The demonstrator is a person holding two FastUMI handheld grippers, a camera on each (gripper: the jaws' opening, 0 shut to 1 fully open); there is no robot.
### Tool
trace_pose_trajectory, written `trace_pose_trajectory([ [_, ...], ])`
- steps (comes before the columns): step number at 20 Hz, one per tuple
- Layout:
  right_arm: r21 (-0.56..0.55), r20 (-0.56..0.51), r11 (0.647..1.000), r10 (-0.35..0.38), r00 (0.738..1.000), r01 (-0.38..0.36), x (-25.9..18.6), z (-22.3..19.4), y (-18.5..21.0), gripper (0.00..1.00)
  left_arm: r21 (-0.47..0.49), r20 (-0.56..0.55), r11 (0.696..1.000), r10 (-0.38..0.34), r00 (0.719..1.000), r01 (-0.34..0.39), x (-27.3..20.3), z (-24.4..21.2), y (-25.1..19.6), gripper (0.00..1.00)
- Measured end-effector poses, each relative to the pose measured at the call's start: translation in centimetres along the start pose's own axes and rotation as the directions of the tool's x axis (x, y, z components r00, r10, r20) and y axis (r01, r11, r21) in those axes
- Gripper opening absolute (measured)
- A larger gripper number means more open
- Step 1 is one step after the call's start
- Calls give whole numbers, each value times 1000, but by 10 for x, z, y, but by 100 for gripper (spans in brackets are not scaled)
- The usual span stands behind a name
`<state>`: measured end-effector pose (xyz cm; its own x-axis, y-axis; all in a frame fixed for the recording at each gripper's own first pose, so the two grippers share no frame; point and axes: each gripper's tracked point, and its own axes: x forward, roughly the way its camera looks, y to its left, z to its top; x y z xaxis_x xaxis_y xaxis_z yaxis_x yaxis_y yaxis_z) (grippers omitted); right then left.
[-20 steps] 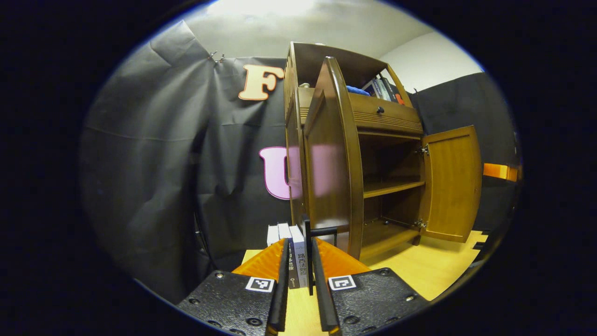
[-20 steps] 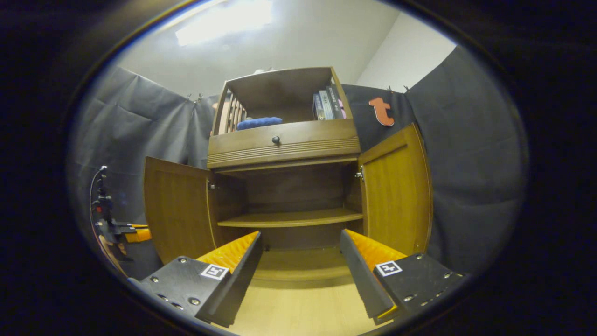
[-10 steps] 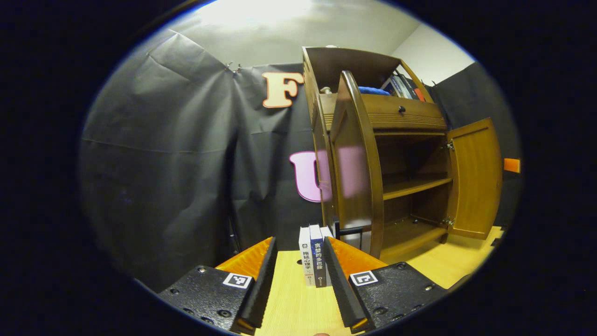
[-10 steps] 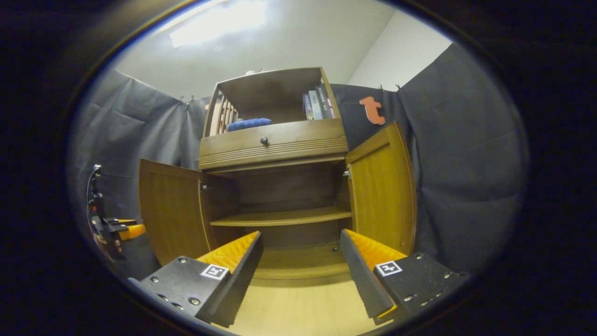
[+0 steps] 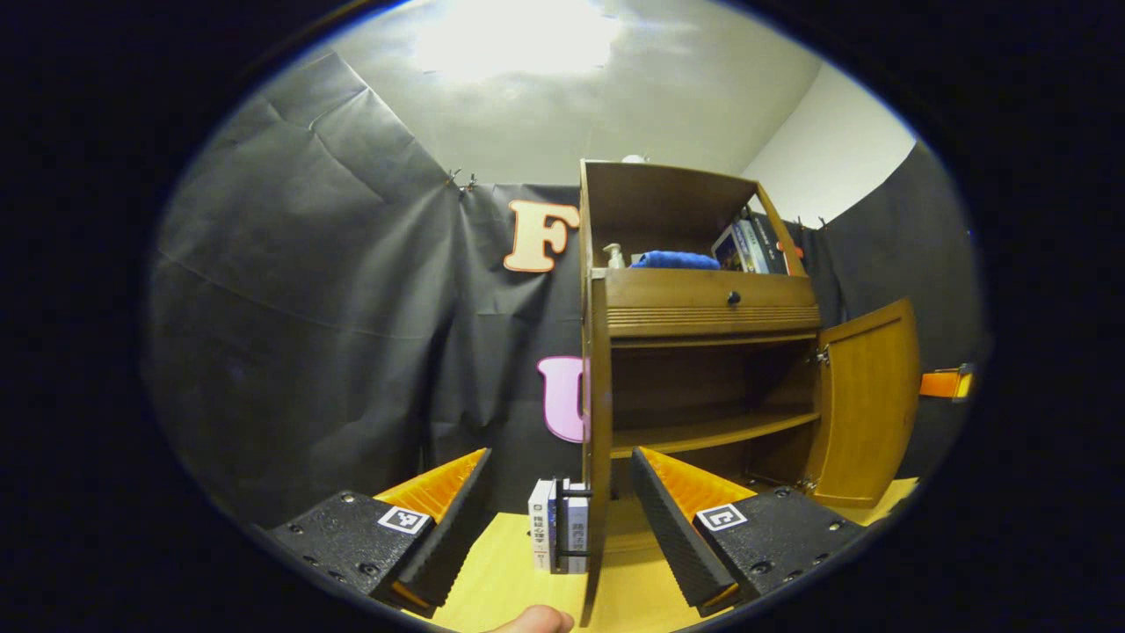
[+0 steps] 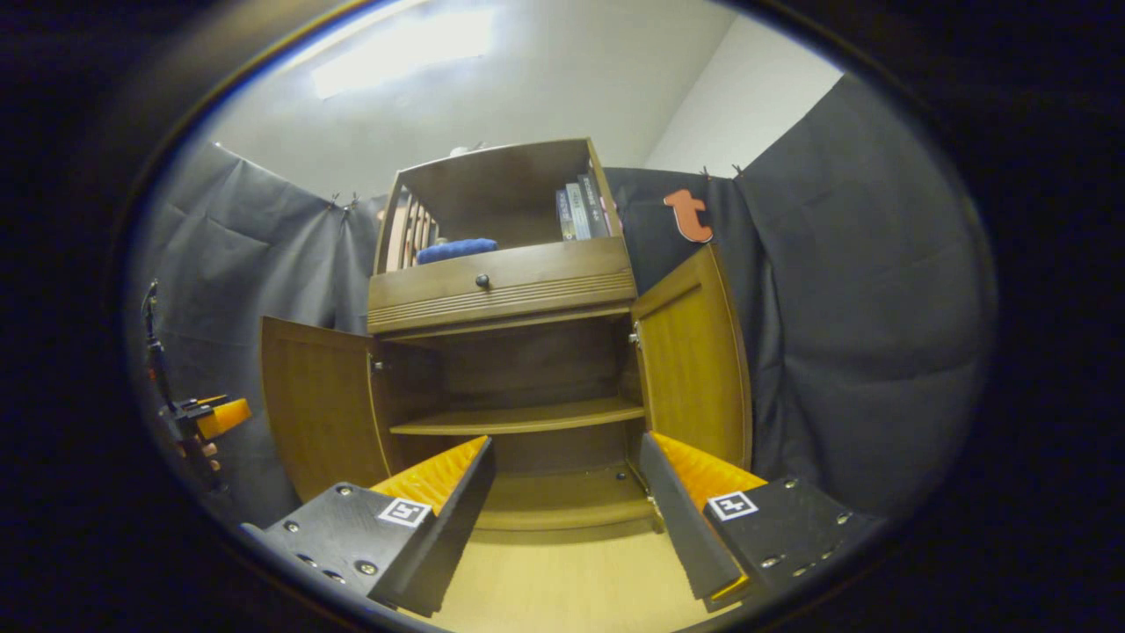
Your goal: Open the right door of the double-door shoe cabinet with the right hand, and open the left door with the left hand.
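Left gripper view: my left claw [image 5: 557, 527] is spread wide, holding nothing. The left door [image 5: 598, 457] of the shoe cabinet [image 5: 703, 303] stands edge-on straight ahead, between my two fingers but beyond their tips; its long axis runs vertical. I can't tell whether either finger touches it. A few books [image 5: 555, 536] stand on the desk [image 5: 492, 580] just left of the door's lower edge. The right door [image 5: 866, 404] hangs swung out at the cabinet's far side, and past it shows a bit of the other claw.

Right gripper view: my right claw [image 6: 567, 510] is likewise spread apart and empty, facing the cabinet's open compartment. Left door [image 6: 316, 404] swung out to one side, right door [image 6: 694, 360] to the other; inner shelf [image 6: 518, 418] bare. The left claw [image 6: 206, 418] hangs beyond the left door, well apart from mine.

Judgement: both doors look open, task essentially done. Left claw is nearer the left door; any further swing means pushing that edge sideways, away from the cabinet front.
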<state>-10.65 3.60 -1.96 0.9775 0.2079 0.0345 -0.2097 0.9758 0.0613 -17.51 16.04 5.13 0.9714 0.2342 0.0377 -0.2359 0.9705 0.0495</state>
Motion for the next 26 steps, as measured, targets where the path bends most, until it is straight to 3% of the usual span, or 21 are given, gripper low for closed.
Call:
trace_pose_trajectory([
  [3, -13, 10, 1000, -26, 1000, 26, 2, 5, -8, 99, -20, 23, 999, -28, 999, 28, 2, 11, -26, 94],
  [4, -12, 9, 999, -33, 999, 33, 3, 5, -9, 94, -28, 30, 999, -37, 999, 38, 5, 16, -34, 94],
  [5, -10, 7, 999, -31, 999, 31, 4, 5, -8, 99, -30, 34, 999, -38, 999, 39, 10, 18, -40, 94],
  [8, -12, 17, 1000, -14, 1000, 15, 4, 8, -7, 99, -39, 42, 998, -45, 998, 46, 19, 23, -62, 94],
  [14, -39, 13, 999, -12, 1000, 12, 8, 9, -10, 99, -72, 52, 982, -174, 983, 177, 35, 26, -141, 92],
  [19, -41, -12, 998, -38, 999, 37, 22, 7, -18, 99, -79, 89, 975, -199, 976, 206, 53, 29, -186, 92],
  [21, -33, -8, 999, -44, 999, 43, 30, 8, -21, 99, -55, 93, 969, -237, 967, 242, 61, 25, -208, 98],
  [22, -34, -6, 998, -46, 999, 46, 35, 8, -22, 98, -50, 87, 966, -251, 964, 256, 66, 22, -215, 92],
  [26, -64, -30, 996, -66, 997, 64, 54, 1, -31, 99, -97, 66, 962, -250, 966, 256, 92, 4, -233, 96],
])
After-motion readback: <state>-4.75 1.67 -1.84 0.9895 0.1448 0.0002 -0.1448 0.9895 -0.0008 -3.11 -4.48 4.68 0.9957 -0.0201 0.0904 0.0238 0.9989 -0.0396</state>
